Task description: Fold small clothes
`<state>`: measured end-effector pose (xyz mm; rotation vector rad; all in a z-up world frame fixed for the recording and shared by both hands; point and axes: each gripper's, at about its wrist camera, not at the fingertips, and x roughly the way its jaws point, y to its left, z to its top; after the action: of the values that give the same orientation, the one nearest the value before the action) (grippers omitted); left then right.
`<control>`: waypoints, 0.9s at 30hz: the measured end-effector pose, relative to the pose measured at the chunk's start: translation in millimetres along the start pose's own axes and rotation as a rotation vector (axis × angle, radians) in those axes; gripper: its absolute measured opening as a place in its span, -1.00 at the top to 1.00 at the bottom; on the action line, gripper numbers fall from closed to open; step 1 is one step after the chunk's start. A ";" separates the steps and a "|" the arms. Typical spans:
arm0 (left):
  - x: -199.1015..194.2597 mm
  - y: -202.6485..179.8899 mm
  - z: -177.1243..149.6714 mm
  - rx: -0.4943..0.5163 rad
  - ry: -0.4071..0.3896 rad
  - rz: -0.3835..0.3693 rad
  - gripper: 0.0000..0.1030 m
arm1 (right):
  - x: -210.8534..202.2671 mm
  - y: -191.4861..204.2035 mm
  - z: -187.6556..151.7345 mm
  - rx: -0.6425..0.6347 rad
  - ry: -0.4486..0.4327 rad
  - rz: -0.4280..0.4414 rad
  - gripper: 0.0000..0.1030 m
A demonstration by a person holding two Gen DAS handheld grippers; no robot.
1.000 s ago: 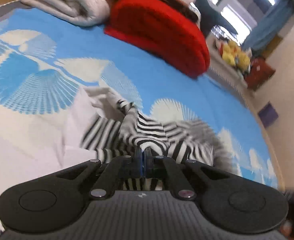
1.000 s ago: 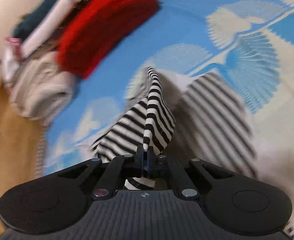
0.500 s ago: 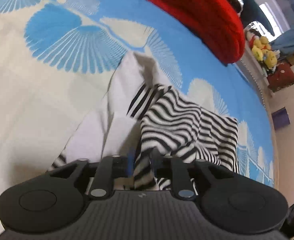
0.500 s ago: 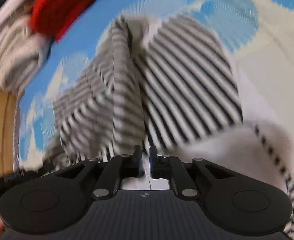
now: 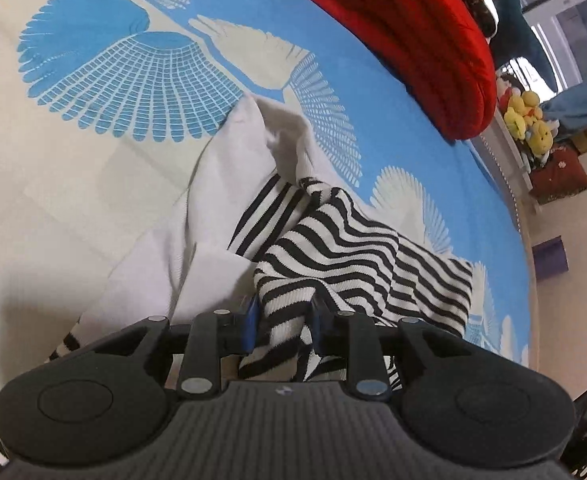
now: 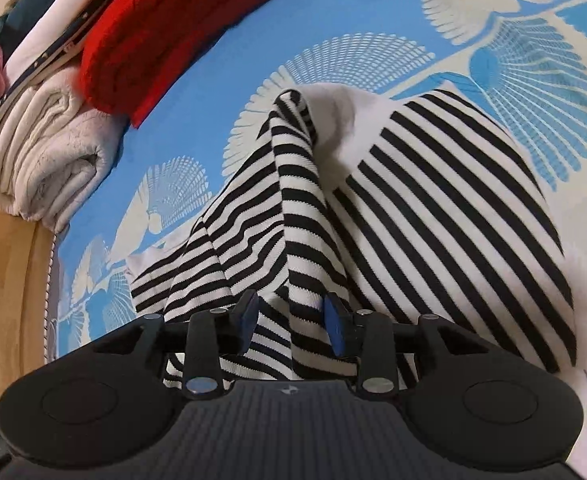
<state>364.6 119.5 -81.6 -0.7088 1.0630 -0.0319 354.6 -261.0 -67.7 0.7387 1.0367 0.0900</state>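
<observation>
A small black-and-white striped garment with white parts (image 5: 357, 248) lies crumpled on the blue and cream patterned bed cover (image 5: 105, 80). My left gripper (image 5: 283, 316) is open, low over the garment, with a striped fold lying loose between its fingers. In the right wrist view the same garment (image 6: 453, 200) spreads out with a raised striped ridge down the middle. My right gripper (image 6: 291, 316) is open, with the ridge of cloth lying between its spread fingers.
A stack of folded clothes, with a red knit (image 5: 413, 36) and a cream fleece blanket (image 6: 41, 160), sits at the far side of the bed. Yellow plush toys (image 5: 527, 120) stand on a shelf beyond the bed. A wooden bed edge (image 6: 5, 280) shows left.
Both grippers were shut on the striped garment and held it up. They have lowered it onto the bed and opened; the cloth now lies slack between the fingers.
</observation>
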 end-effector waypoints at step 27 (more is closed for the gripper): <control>-13.3 6.0 9.9 0.061 -0.002 0.022 0.53 | -39.1 -46.3 7.6 0.071 -0.067 -0.189 0.97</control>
<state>364.0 134.0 -71.5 -0.6416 1.0632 -0.0443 327.8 -315.7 -63.7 0.6994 1.0454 -0.1341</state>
